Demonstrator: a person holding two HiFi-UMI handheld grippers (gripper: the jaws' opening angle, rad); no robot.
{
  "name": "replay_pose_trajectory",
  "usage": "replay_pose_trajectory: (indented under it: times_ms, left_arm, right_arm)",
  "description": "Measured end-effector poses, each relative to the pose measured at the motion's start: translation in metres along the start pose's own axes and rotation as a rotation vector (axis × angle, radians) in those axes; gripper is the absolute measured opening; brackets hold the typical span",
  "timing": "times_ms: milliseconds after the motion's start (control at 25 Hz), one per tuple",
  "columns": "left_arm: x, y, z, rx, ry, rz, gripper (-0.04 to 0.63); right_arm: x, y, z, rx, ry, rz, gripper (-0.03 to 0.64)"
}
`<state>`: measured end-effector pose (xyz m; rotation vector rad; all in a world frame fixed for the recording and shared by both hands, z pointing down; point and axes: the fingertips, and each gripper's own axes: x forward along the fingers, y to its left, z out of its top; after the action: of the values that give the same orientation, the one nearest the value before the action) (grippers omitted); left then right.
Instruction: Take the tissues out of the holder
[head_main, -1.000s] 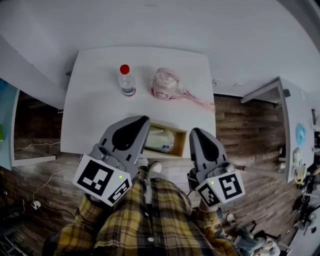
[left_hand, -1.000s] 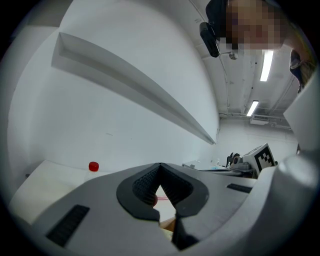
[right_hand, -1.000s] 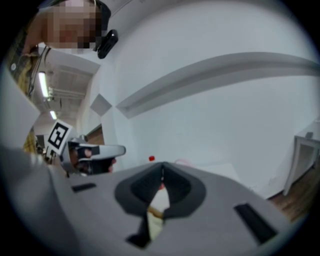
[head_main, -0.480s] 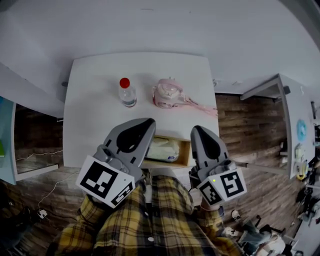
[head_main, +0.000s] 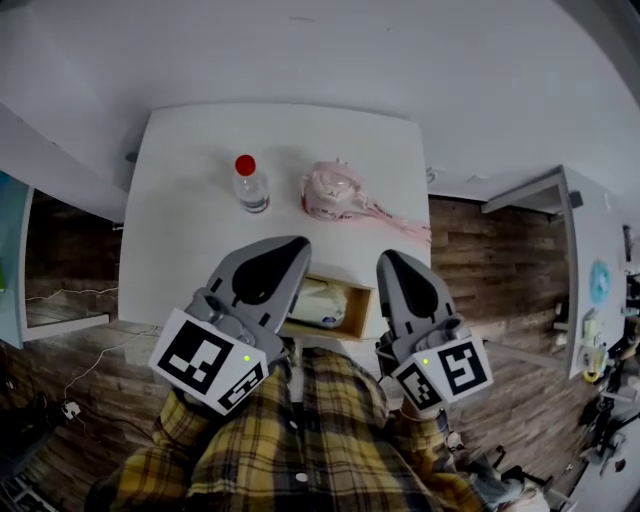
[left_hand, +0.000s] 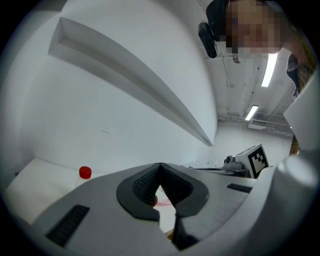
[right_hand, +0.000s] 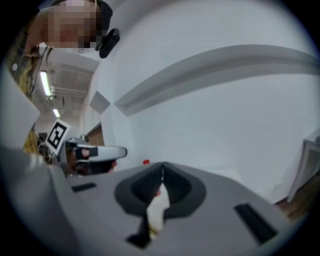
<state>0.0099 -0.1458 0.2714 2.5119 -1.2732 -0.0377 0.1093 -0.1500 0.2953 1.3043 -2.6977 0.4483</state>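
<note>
A wooden tissue holder (head_main: 356, 312) stands at the near edge of the white table (head_main: 190, 240), with a white tissue pack (head_main: 322, 300) lying inside it. My left gripper (head_main: 293, 246) hovers over the holder's left end and hides part of it. My right gripper (head_main: 389, 260) hangs just right of the holder. In the left gripper view, the left gripper (left_hand: 160, 167) has its jaws together with nothing between them. The right gripper (right_hand: 162, 169) likewise shows its tips meeting and empty in the right gripper view.
A clear bottle with a red cap (head_main: 249, 185) and a pink-and-white bundle with trailing straps (head_main: 333, 188) stand on the far half of the table. A white wall runs behind it. Another white table (head_main: 598, 280) stands to the right, over wooden floor.
Both grippers have edged slightly forward over the table's near edge, the left covering more of the holder's end. Over the last half second little has moved. The jaws stayed together.
</note>
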Motion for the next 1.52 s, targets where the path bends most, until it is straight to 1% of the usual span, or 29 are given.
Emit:
replay_pose_trajectory:
  times_ms: [200, 400, 480, 600, 800, 1000, 1200, 1320, 1400, 1520]
  left_arm:
    - [0.003, -0.001, 0.004, -0.003, -0.007, 0.008, 0.005]
    - [0.005, 0.001, 0.005, 0.014, -0.001, 0.021, 0.008]
    - [0.008, 0.001, 0.007, 0.021, 0.0, 0.02, 0.054]
    - [0.012, 0.0, 0.01, 0.03, 0.005, 0.012, 0.083]
    - [0.018, -0.003, 0.008, 0.03, 0.029, -0.025, 0.166]
    - [0.021, -0.001, 0.006, 0.034, 0.05, -0.039, 0.166]
    - [0.023, -0.003, -0.004, 0.102, 0.127, -0.072, 0.166]
    - [0.026, -0.007, -0.017, 0.118, 0.195, -0.102, 0.166]
    - [0.028, -0.012, -0.027, 0.134, 0.25, -0.142, 0.166]
    - [0.028, -0.022, -0.049, 0.193, 0.339, -0.227, 0.166]
  right_arm:
    - [0.007, -0.004, 0.002, -0.002, 0.002, 0.03, 0.011]
    - [0.013, -0.003, 0.004, -0.009, 0.003, 0.061, 0.012]
    - [0.015, -0.004, 0.005, -0.011, 0.002, 0.067, 0.012]
    - [0.016, -0.006, 0.006, -0.014, 0.003, 0.072, 0.012]
    - [0.019, -0.009, 0.009, -0.018, -0.001, 0.074, 0.012]
    - [0.023, -0.011, 0.011, -0.016, -0.001, 0.08, 0.011]
    - [0.024, -0.011, 0.008, -0.002, 0.003, 0.074, 0.012]
    - [0.023, -0.012, 0.004, 0.007, 0.005, 0.067, 0.011]
    - [0.022, -0.014, 0.002, 0.013, 0.007, 0.062, 0.012]
    - [0.019, -0.016, -0.001, 0.026, 0.011, 0.05, 0.012]
